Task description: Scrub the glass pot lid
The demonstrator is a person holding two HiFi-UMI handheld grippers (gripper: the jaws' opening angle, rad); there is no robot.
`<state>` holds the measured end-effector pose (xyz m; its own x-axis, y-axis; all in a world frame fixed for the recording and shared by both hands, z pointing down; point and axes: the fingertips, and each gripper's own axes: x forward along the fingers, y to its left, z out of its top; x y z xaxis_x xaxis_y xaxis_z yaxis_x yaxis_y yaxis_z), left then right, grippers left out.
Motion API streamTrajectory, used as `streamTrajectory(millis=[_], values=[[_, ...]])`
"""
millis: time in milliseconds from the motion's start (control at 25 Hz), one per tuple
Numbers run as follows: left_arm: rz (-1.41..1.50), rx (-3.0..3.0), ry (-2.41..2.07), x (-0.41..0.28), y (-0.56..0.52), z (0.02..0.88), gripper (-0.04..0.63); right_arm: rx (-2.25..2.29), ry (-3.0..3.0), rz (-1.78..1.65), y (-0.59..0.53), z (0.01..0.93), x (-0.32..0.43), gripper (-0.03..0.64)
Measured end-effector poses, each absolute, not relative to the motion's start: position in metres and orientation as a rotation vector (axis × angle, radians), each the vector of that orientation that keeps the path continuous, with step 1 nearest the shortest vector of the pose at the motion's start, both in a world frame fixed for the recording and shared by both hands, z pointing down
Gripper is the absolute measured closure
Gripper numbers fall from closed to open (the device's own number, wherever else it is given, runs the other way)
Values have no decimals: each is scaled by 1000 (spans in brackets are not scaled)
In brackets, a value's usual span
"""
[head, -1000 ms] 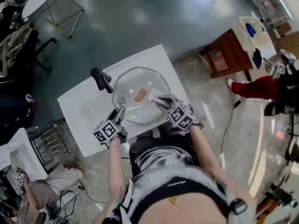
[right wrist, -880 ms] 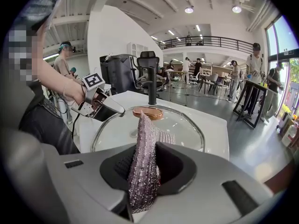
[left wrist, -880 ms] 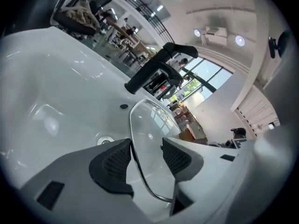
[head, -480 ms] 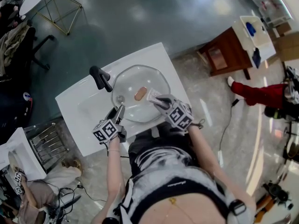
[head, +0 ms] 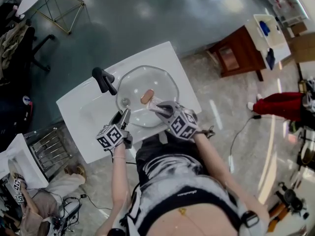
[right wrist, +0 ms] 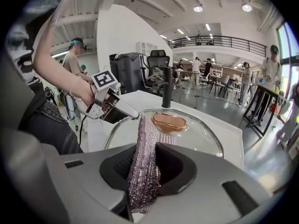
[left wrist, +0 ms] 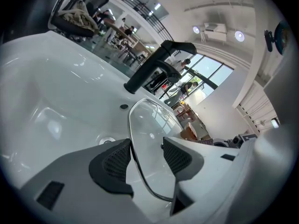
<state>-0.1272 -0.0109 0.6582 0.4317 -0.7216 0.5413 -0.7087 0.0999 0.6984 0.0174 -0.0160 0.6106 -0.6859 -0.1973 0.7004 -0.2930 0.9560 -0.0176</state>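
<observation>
The glass pot lid (head: 147,93), with a copper-brown handle (head: 146,96), is held tilted over the white sink (head: 78,112). My left gripper (head: 125,115) is shut on the lid's near-left rim. In the left gripper view the steel rim (left wrist: 135,143) runs between the pads (left wrist: 117,160). My right gripper (head: 158,108) is shut on a silvery mesh scrubbing cloth (head: 155,101). In the right gripper view the cloth (right wrist: 145,162) hangs from the jaws, and its far end rests on the lid (right wrist: 196,134) beside the handle (right wrist: 169,122). The left gripper (right wrist: 122,112) shows there at the lid's left rim.
A black faucet (head: 103,80) (left wrist: 159,69) stands at the sink's back, and the drain (left wrist: 108,140) lies under the lid. A wooden side table (head: 236,53) is to the right, a metal rack (head: 47,151) to the left. A person in red trousers (head: 280,104) is at the far right.
My right gripper has slid left across the lid with the cloth, closer to the handle. The left gripper keeps its hold on the rim in the same place.
</observation>
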Motion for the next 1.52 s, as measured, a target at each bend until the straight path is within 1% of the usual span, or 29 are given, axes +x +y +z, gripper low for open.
streamTrajectory(millis=[360,680,960,1240,1520], values=[[-14,1610,-1282,-127,-11,658,379,221,-2358,219,8,607,5,525],[-11,1609,-1280,-128,-11,658,379,69,-2433,442,35,598,-7,525],[-10,1614,-1282,-128,-11,659,379,80,-2426,371,25,597,10,526],[-11,1612,-1283,-127,-12,659,379,309,-2363,328,-19,605,43,526],[-5,1609,-1288,-128,-11,660,379,222,-2329,322,-9,609,36,526]])
